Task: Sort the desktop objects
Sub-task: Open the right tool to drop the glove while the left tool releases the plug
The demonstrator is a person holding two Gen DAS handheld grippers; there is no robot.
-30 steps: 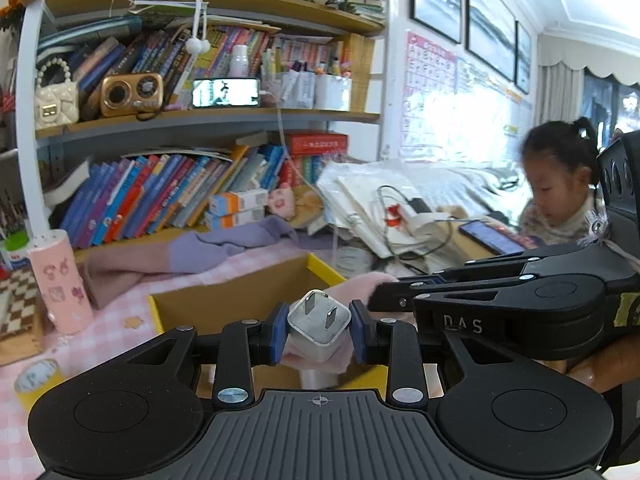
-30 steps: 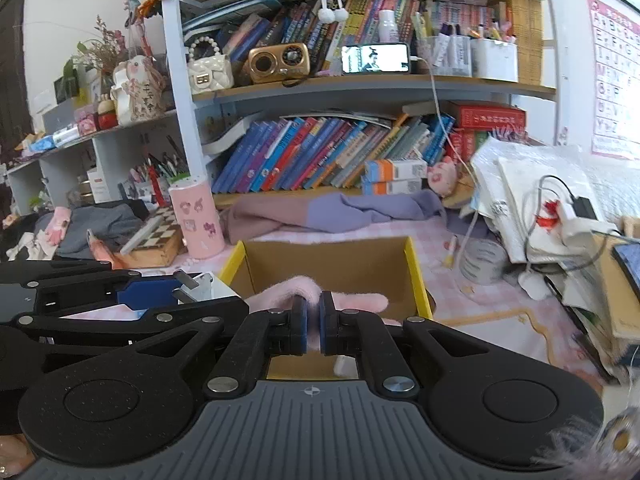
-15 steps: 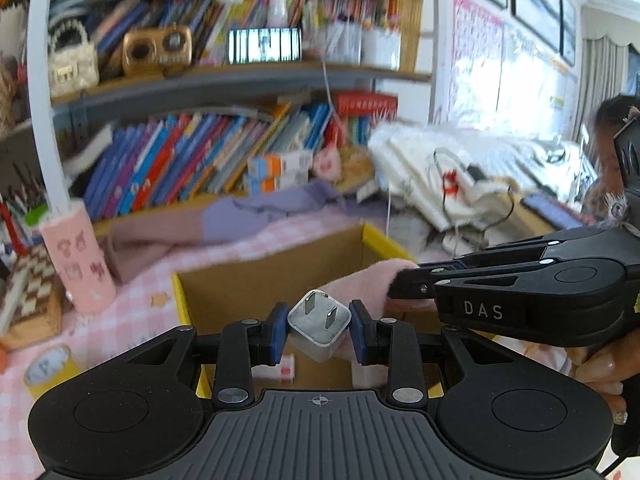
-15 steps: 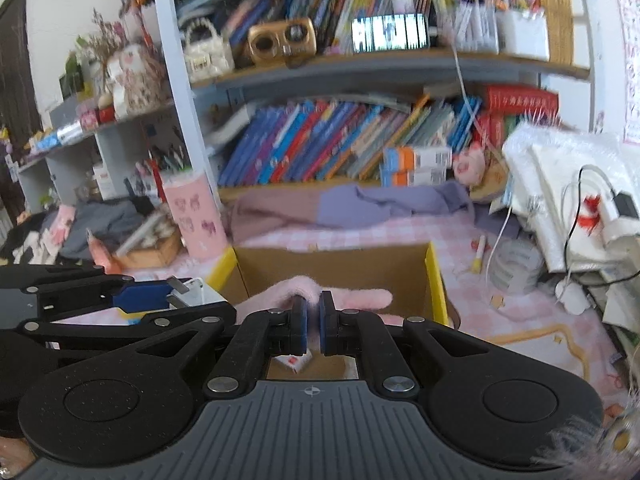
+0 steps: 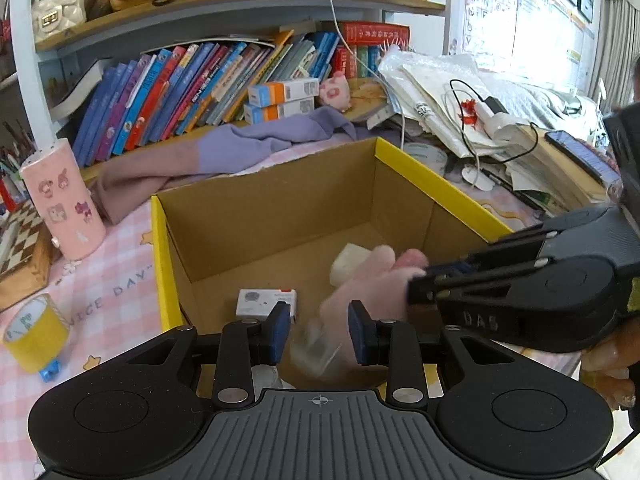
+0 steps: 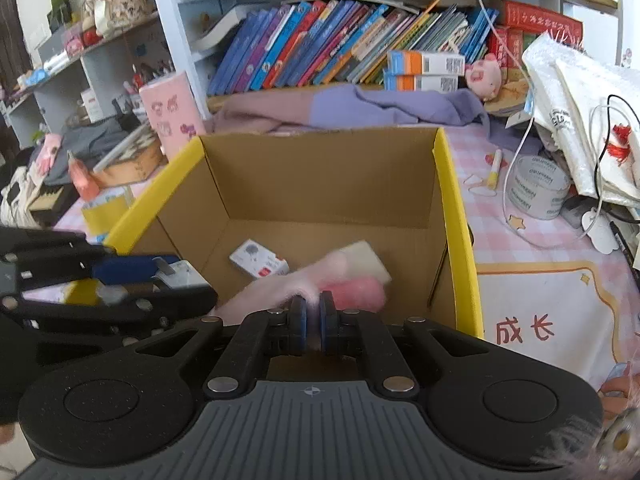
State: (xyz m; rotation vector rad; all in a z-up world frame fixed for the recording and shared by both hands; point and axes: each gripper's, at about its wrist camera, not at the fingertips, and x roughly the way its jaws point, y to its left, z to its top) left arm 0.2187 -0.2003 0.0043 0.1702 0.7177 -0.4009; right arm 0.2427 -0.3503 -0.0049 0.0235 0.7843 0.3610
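- Over the open cardboard box, carrying two things at once: a white charger in the left gripper and a pink fluffy cloth in the right gripper.
- Left: clamped on the charger, seen clearly from the right wrist view (only a blur between the pads in its own view).
- Right: pinched nearly together on a fold of the cloth, with the rest hanging forward into the box.
- Already lying on the box floor: a small white carton and a pale block, touching nothing held.
- Probably the placing step, with both loads inside the yellow rim but not yet on the floor.
- To do it well:
  - Lower further before letting go, so that the charger lands flat and does not bounce off the carton.
  - Aim the charger at the bare cardboard near the left wall, beside the carton and not on top of it.
  - Release the cloth toward the right half, over or next to the pale block, where it cannot bury the charger.
  - Keep the two grippers apart on the way down (very close now, the right one crossing just in front of the left).
  - Open one at a time and lift straight up, clear of the near wall.
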